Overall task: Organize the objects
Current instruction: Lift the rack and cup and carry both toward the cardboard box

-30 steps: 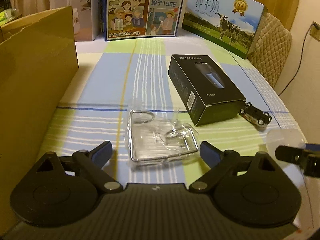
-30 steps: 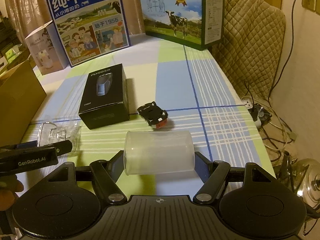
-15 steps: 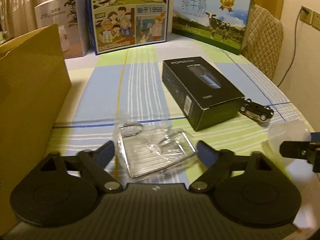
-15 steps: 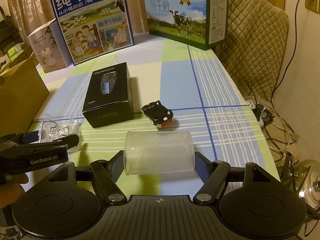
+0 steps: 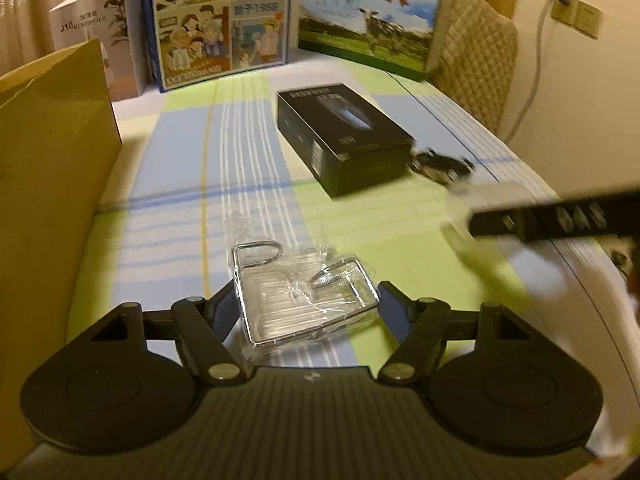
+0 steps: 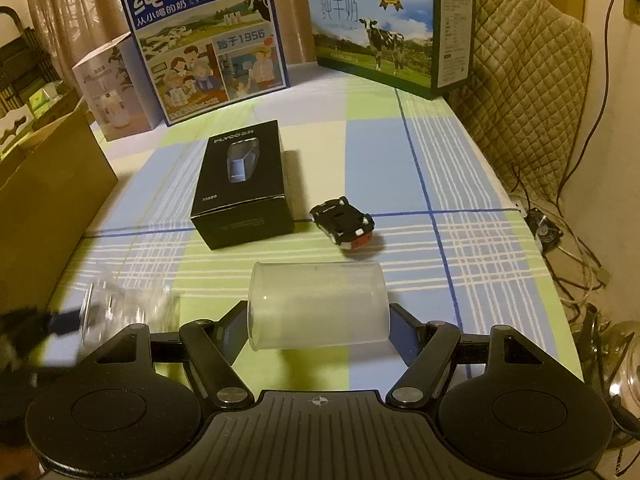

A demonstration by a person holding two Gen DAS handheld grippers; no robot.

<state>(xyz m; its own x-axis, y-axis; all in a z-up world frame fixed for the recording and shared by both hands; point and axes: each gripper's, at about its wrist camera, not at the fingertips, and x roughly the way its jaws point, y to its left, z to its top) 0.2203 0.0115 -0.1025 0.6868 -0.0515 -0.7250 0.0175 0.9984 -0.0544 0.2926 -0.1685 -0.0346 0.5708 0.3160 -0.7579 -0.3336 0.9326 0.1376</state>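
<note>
My left gripper (image 5: pixel 306 308) has its two fingers closed in on a wire rack wrapped in clear plastic (image 5: pixel 301 302), one pad against each long side, the rack's hooked end pointing away from me. My right gripper (image 6: pixel 319 326) pinches a frosted plastic cup (image 6: pixel 318 305) lying sideways between the fingers, its rim toward my left finger and its base toward the right.

Just past the cup, a little to the right of my right fingers, a black toy car (image 6: pixel 343 223) sits on the checked tablecloth (image 6: pixel 460 248). Ahead and to the left of those fingers lies a black Flyco shaver box (image 6: pixel 243 184), flat on the cloth, near the car but apart from it. From the left wrist view the same box (image 5: pixel 344 136) lies ahead and right of my left fingers.

Left of both grippers stands a brown cardboard box (image 5: pixel 52 184). Far ahead, at the table's back edge, stand a white humidifier box (image 6: pixel 110 92), a blue milk carton case (image 6: pixel 206 36) and a green-and-blue milk case with a cow (image 6: pixel 384 28). A quilted chair back (image 6: pixel 528 80) is beyond the right edge.
</note>
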